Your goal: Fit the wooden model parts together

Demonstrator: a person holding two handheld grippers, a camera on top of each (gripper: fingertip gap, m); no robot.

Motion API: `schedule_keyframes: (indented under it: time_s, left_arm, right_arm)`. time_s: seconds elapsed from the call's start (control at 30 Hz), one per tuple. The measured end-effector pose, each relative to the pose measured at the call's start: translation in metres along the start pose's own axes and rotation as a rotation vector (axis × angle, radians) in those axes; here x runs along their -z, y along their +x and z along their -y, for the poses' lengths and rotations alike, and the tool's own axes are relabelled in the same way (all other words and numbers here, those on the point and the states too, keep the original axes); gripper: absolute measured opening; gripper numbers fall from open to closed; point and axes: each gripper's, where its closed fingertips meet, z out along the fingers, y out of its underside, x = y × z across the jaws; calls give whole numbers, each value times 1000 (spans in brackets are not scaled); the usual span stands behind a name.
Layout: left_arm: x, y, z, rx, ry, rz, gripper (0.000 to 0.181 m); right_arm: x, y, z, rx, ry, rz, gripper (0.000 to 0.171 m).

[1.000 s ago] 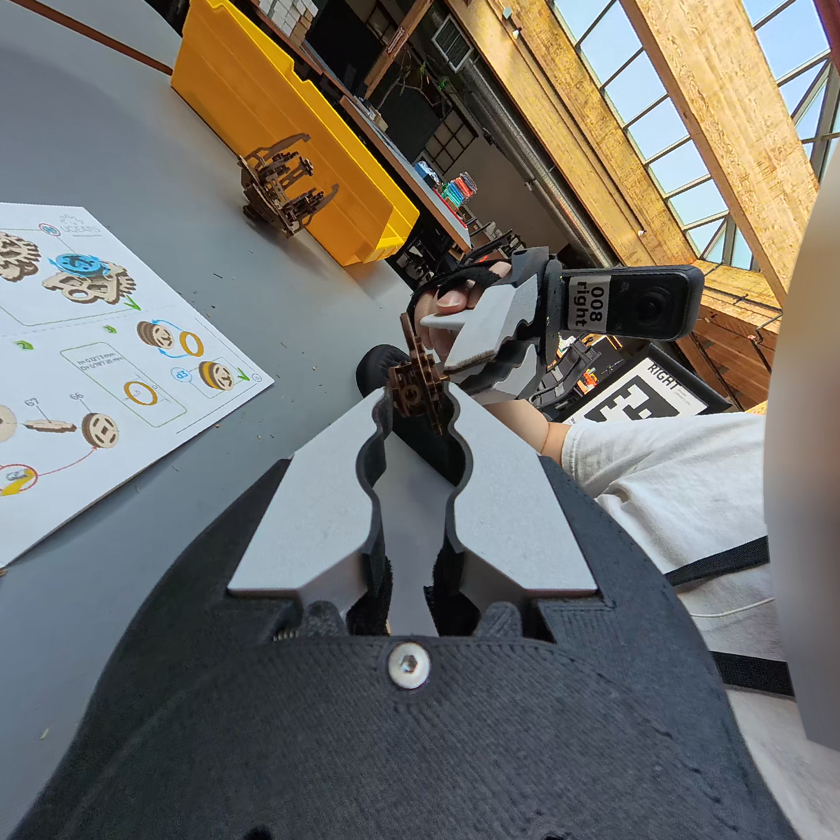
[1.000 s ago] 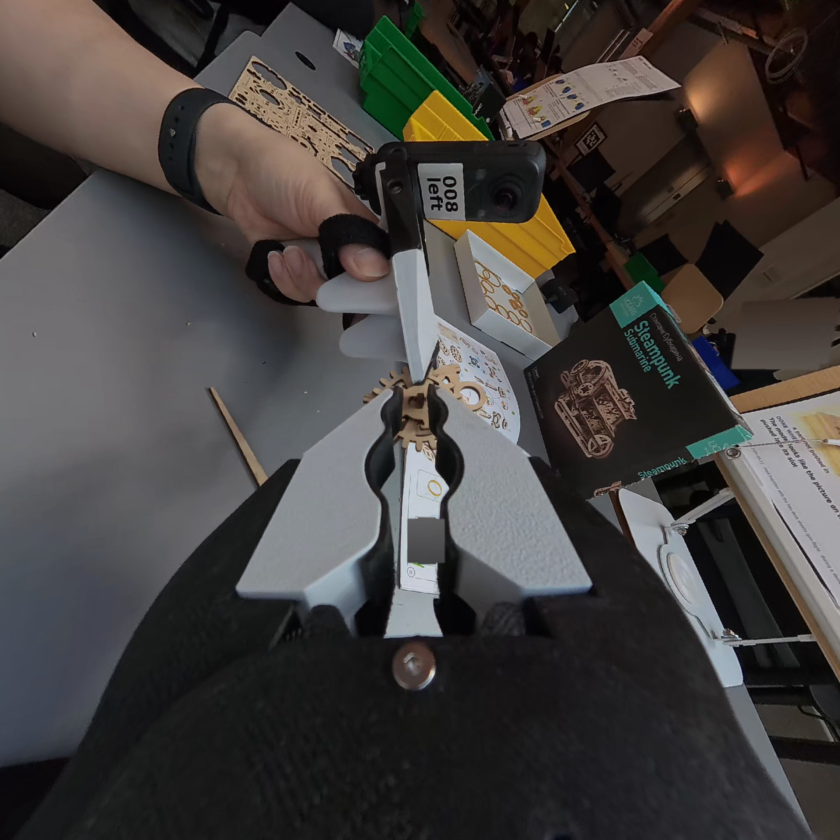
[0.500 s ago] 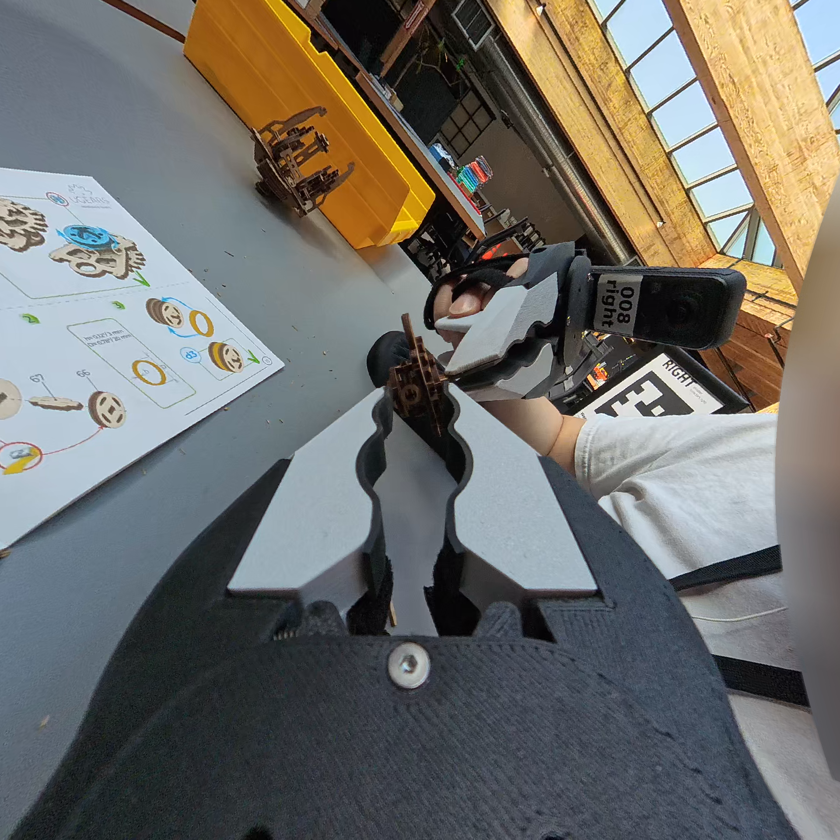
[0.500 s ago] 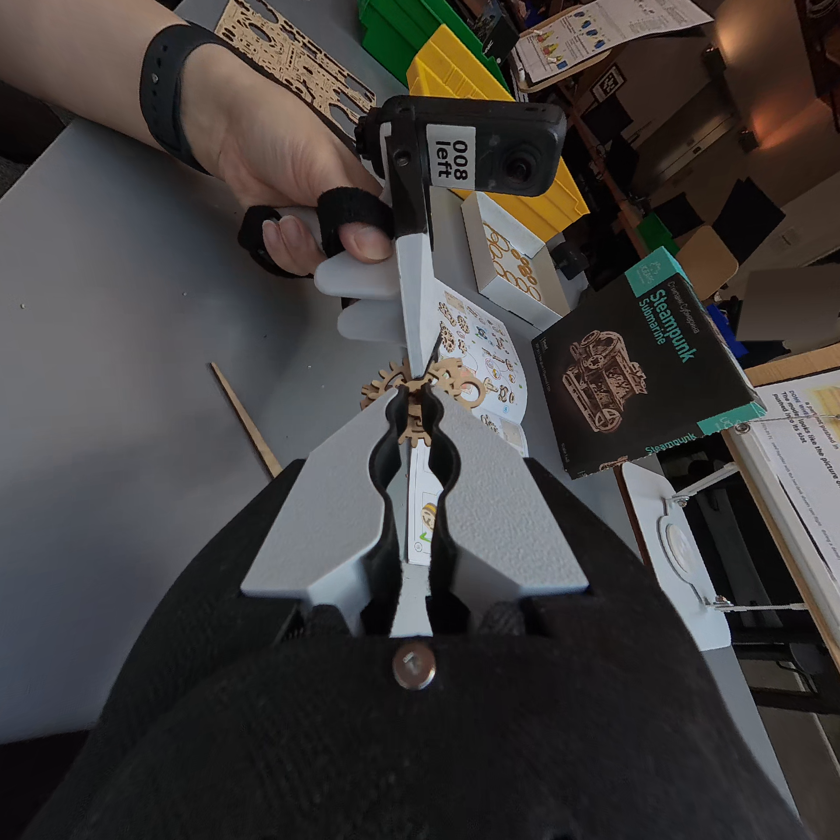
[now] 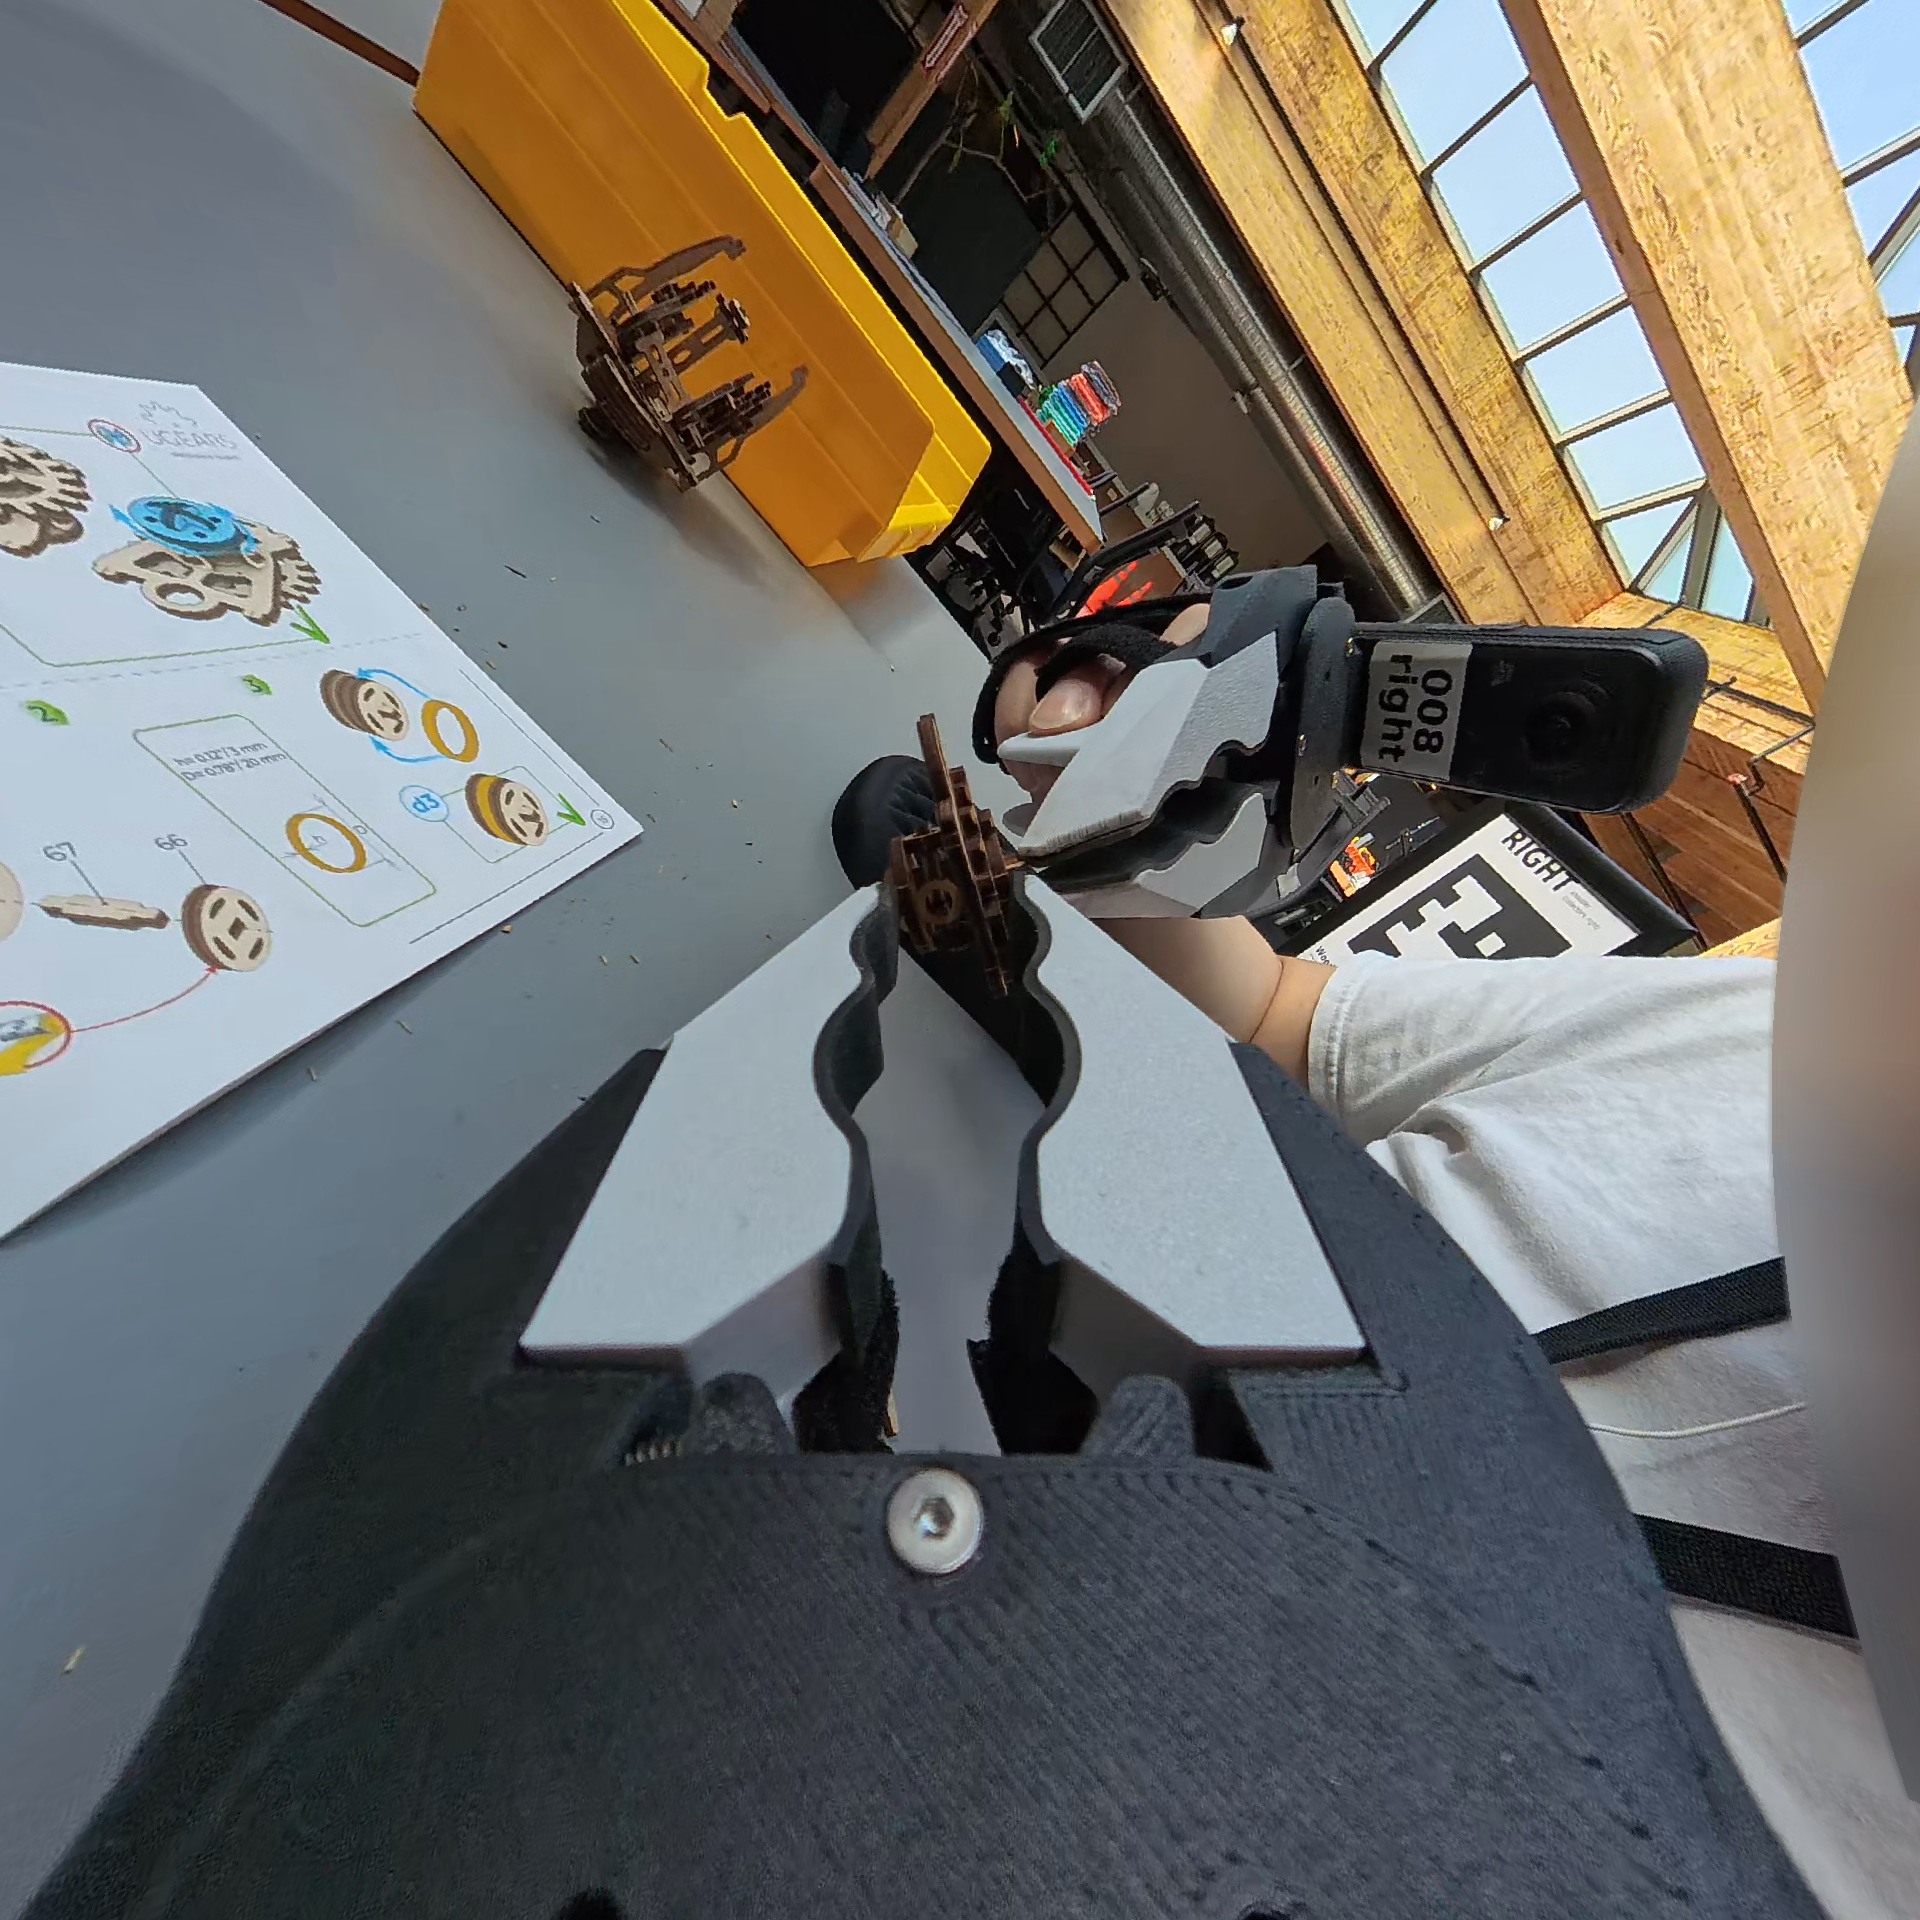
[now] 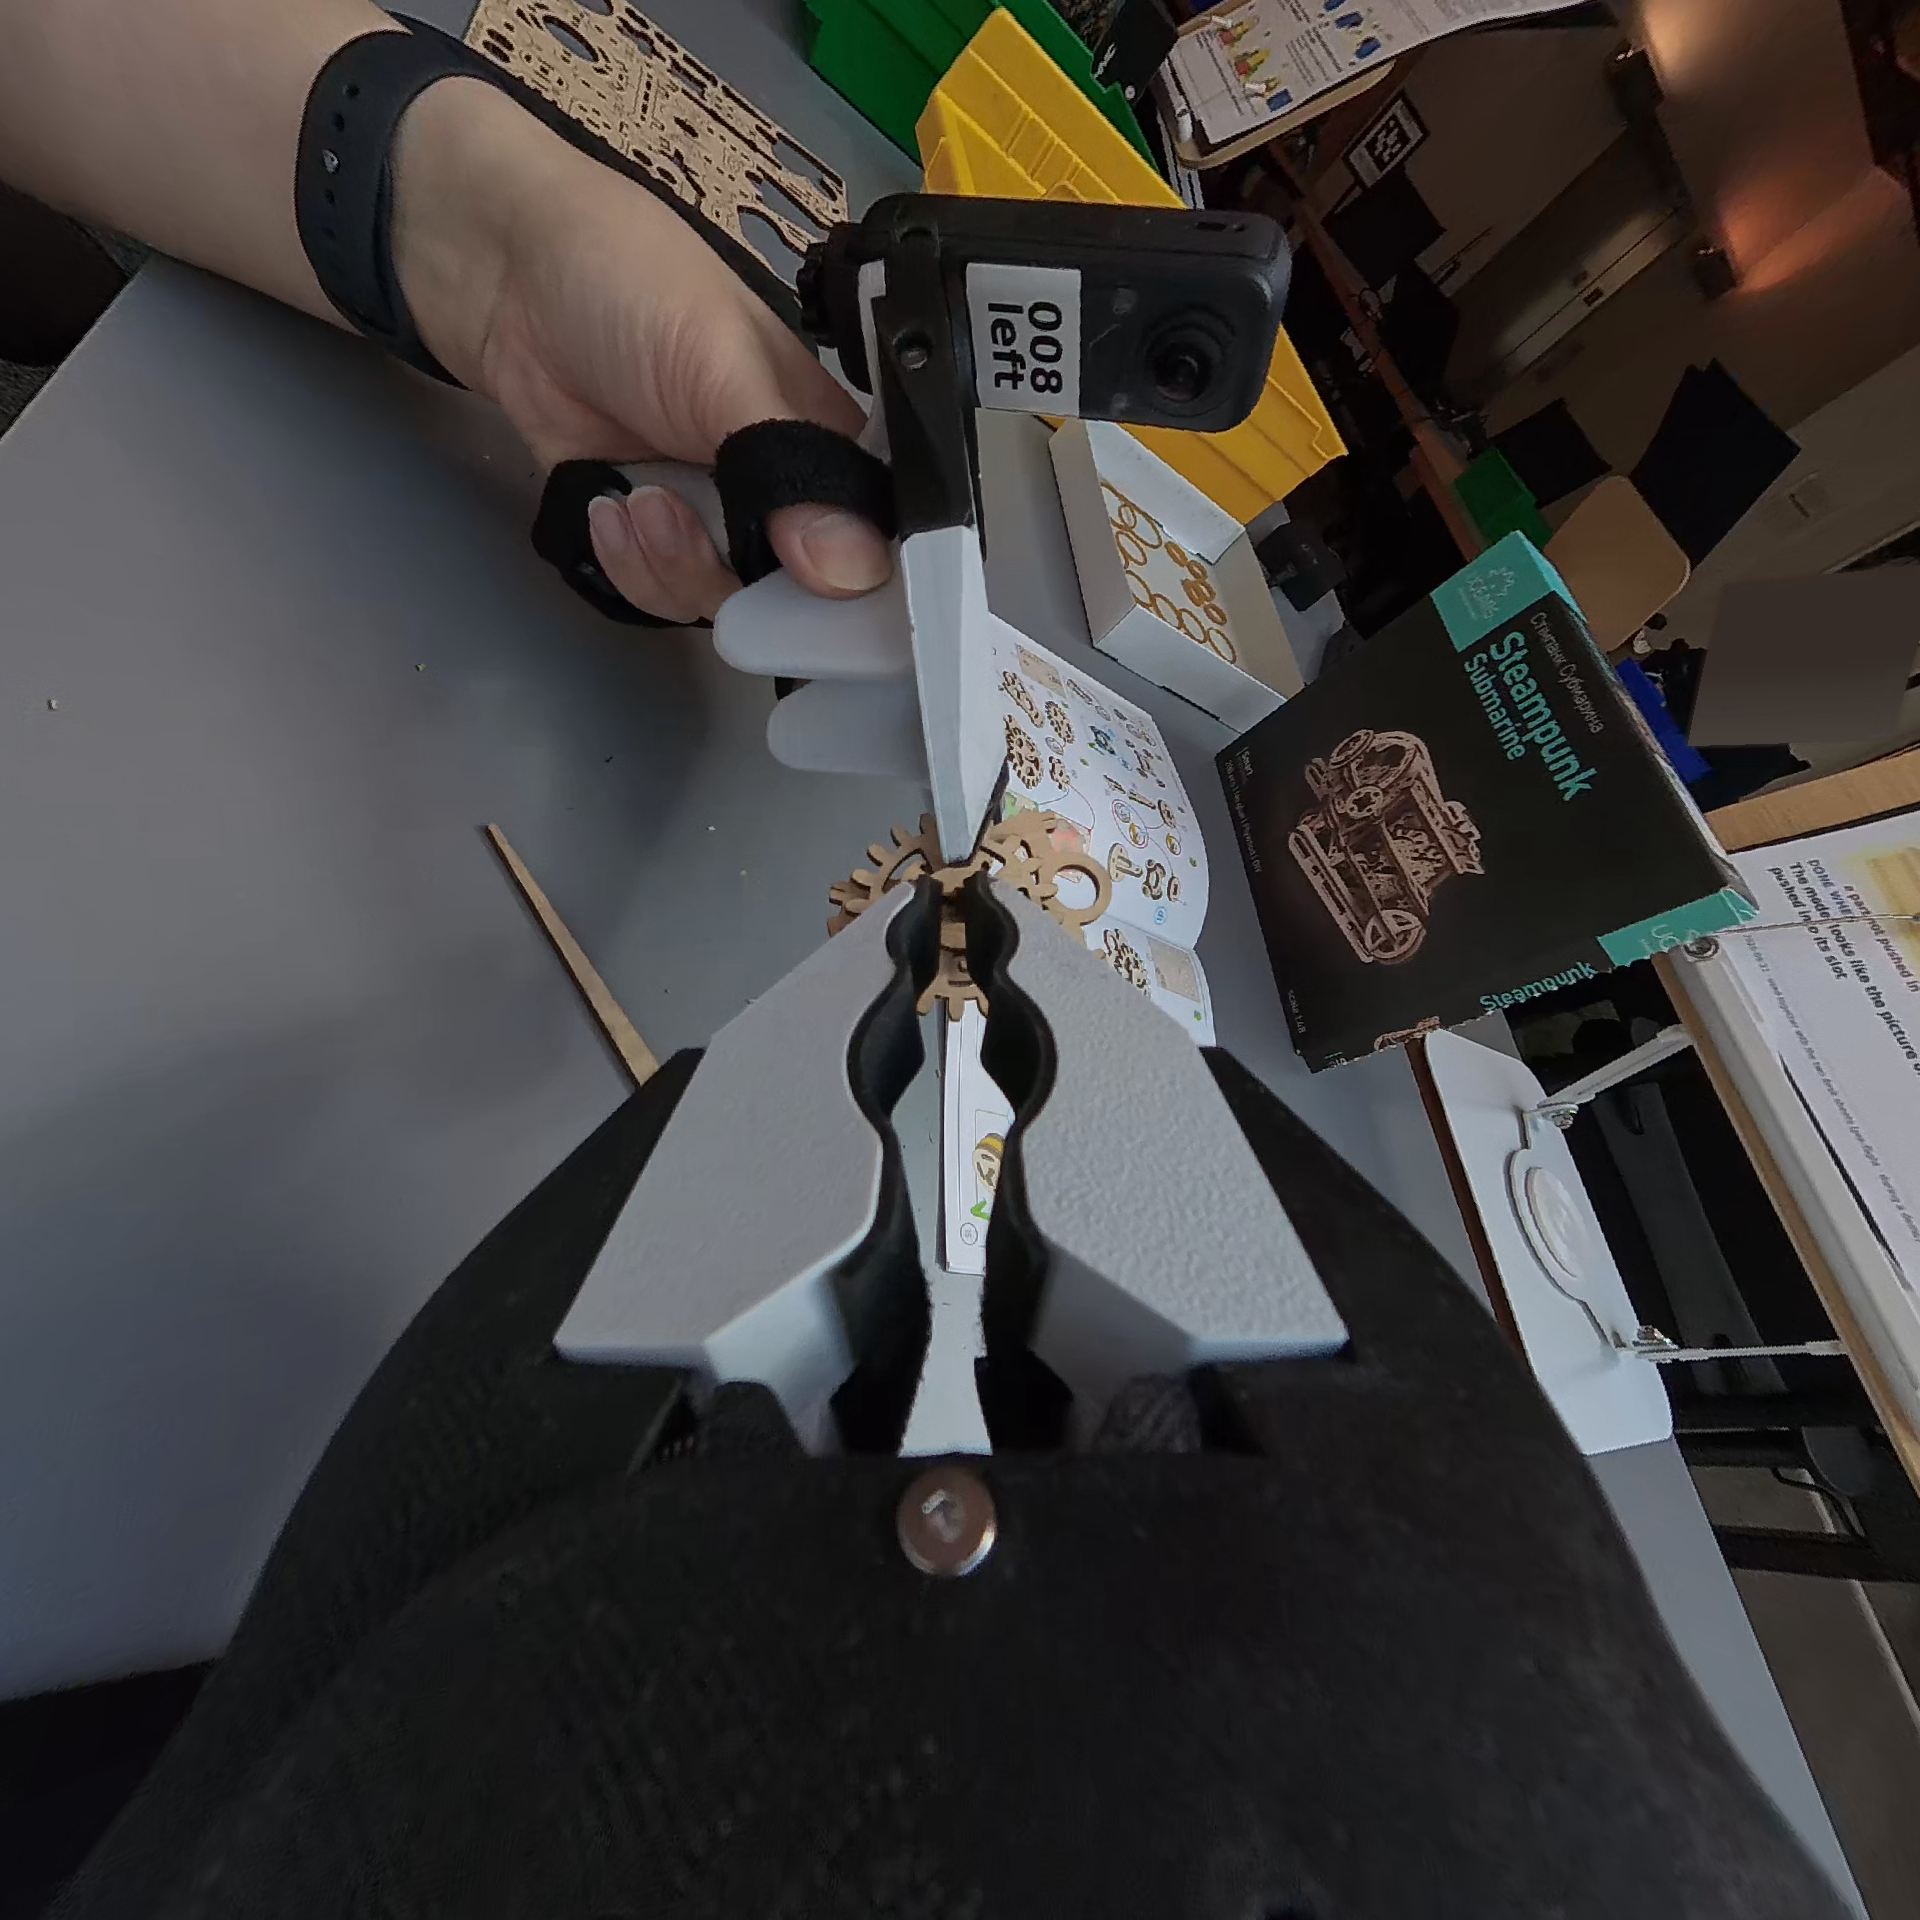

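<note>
- The left gripper (image 5: 951, 914) is clenched on a small dark-looking wooden gear assembly (image 5: 951, 883), pinched right at the fingertips and held up off the grey table (image 5: 312, 260).
- Coming in from the right of that assembly, the right gripper (image 5: 1023, 852) has its tips touching it; a hand (image 5: 1070, 707) holds the gripper's body.
- From the right wrist view, the right gripper (image 6: 951, 914) is nearly closed, gripping a small tan gear piece (image 6: 951, 971) at its tips, with larger gears (image 6: 1039, 868) of the same assembly just beyond, where the left gripper's finger (image 6: 951, 707) meets them.
- Left of the assembly lies an illustrated instruction sheet (image 5: 208, 779); beyond it stands a partly built wooden model (image 5: 665, 395) beside a yellow bin (image 5: 675, 239).
- Right of the assembly, a dark printed model box (image 6: 1475, 831) leans. Both gripper cameras carry printed labels.
</note>
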Motion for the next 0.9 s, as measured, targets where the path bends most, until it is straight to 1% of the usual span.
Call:
schedule_keyframes:
  time_s: [0.07, 0.13, 0.23, 0.27, 0.33, 0.4, 0.47, 0.5, 0.57, 0.63, 0.7, 0.83, 0.87, 0.9]
  left_arm:
    - [0, 1, 2, 3, 10, -11, 19]
    - [1, 4, 3, 4, 12, -37, 19]
    - [0, 9, 7, -71, 36, -44, 19]
    - [1, 7, 8, -105, 36, -27, 19]
    - [2, 9, 9, -159, 36, -28, 19]
    - [4, 16, 13, -190, 50, -54, 19]
    - [5, 22, 15, -231, 58, -71, 19]
    - [5, 22, 14, -251, 48, -64, 19]
    - [3, 24, 9, -279, 11, -69, 19]
    - [2, 29, 4, -295, -18, -98, 19]
    - [-1, 29, -2, -316, -62, -96, 19]
    - [-6, 21, -17, -332, -158, -68, 19]
    - [-8, 22, -20, -331, -174, -75, 19]
    - [-9, 20, -24, -332, -196, -72, 19]
  right_arm:
    - [0, 1, 1, -5, 13, -2, 5]
    - [1, 3, 5, -35, 83, 5, 5]
    - [10, 8, 11, -101, 181, 27, 5]
    - [15, 12, 16, -132, 230, 20, 9]
    - [25, 26, 17, -290, 285, 8, 19]
    - [30, 42, 13, -510, 337, 25, 21]
    - [30, 41, 11, -722, 382, 163, 23]
    - [30, 41, 9, -823, 400, 225, 28]
    - [28, 36, 8, -966, 423, 340, 32]
    - [22, 31, 1, -1022, 382, 382, 35]
    - [17, 25, -5, -1009, 327, 401, 42]
    - [15, 5, 0, -1053, 269, 594, 43]
    - [12, 1, -4, -1056, 231, 613, 40]
    - [9, -5, -7, -1042, 201, 636, 30]
